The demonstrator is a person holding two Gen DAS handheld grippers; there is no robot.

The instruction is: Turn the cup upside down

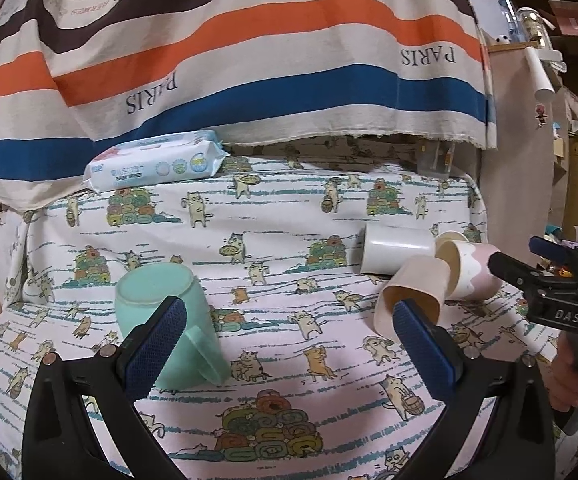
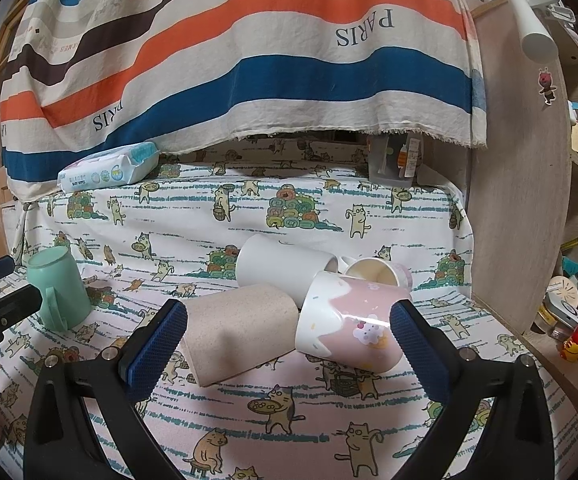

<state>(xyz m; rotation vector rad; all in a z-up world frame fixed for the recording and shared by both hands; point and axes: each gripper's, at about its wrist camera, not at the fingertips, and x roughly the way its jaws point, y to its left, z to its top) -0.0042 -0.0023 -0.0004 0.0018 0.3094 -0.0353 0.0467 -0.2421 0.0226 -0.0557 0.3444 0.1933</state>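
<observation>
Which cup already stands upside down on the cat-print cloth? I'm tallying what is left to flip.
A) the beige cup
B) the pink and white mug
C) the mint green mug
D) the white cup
C: the mint green mug stands with its flat base up and its rim on the cloth, while the white cup, beige cup and pink and white mug lie on their sides.

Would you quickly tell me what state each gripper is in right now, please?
Left gripper: open, holding nothing; the green cup is beside its left finger.
Right gripper: open, holding nothing, facing the beige cup and pink cup.
</observation>
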